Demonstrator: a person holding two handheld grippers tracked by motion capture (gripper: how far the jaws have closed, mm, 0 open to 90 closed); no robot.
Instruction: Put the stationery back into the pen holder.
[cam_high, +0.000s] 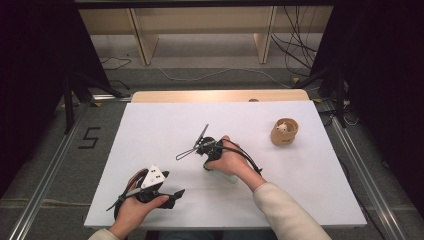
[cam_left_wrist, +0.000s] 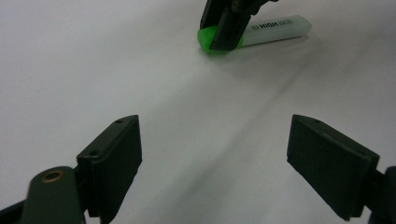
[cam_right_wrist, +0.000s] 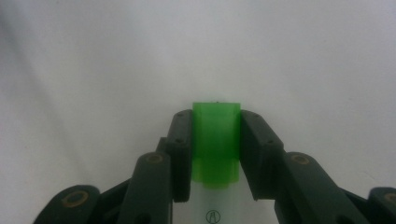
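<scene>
Two jaws of the right gripper (cam_right_wrist: 216, 154) are pressed against the green cap (cam_right_wrist: 216, 140) of a highlighter (cam_left_wrist: 261, 31), one on each side; the grip is taken at the cap, probably so that it can be pulled off or the pen lifted by that end; the white barrel is seen lying flat on the white table (cam_high: 150, 130), near its middle; the left gripper (cam_high: 159, 189) is held at the near left, jaws spread wide and nothing between them, apparently kept ready; a small wooden cup (cam_high: 284, 132) is set well apart at the far right.
</scene>
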